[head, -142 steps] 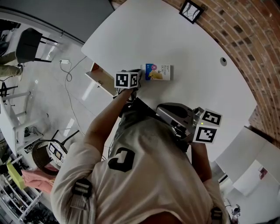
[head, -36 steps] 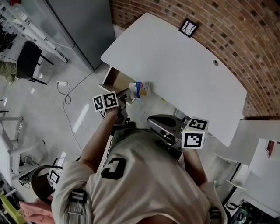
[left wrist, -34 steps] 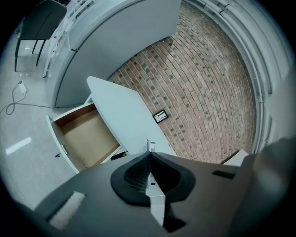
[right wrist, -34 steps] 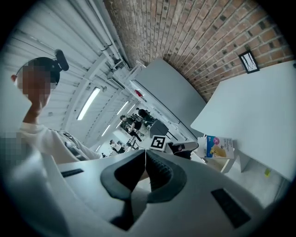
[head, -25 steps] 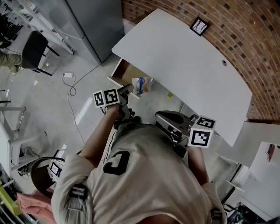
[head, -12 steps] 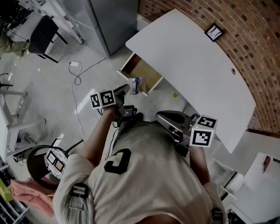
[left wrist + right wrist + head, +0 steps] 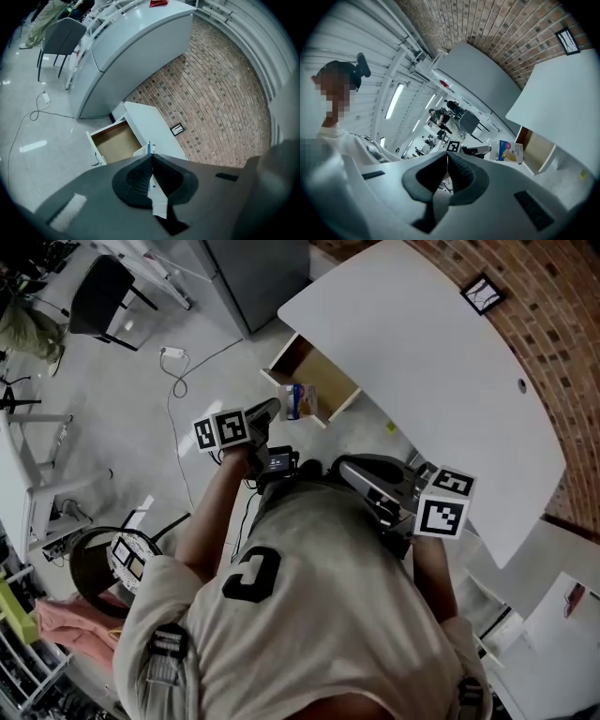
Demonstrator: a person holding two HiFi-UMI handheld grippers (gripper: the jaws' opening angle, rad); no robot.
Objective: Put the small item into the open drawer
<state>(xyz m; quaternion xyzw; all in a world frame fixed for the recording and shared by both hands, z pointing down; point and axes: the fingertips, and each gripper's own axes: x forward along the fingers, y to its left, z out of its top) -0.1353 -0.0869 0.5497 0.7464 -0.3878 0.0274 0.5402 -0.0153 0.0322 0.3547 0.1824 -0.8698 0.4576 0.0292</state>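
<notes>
The small item is a blue and yellow carton (image 7: 297,401). My left gripper (image 7: 277,410) is shut on its edge and holds it in the air just in front of the open wooden drawer (image 7: 317,381). In the left gripper view the carton's thin edge (image 7: 150,149) sticks up between the closed jaws (image 7: 151,158), with the drawer's bare bottom (image 7: 115,145) beyond. My right gripper (image 7: 345,468) hangs close to my body, shut with nothing in it. The right gripper view shows its jaws (image 7: 447,156) together and the carton (image 7: 509,151) beside the drawer (image 7: 536,149).
The drawer hangs under the white table (image 7: 422,352), which stands against a brick wall (image 7: 553,324). A grey cabinet (image 7: 258,273) stands left of the table. A cable (image 7: 178,381) trails over the floor, and chairs (image 7: 98,296) stand further left.
The carton lay on the table at first. My left gripper has since carried it off the table edge and down to the front of the open drawer. The right gripper stayed near my body.
</notes>
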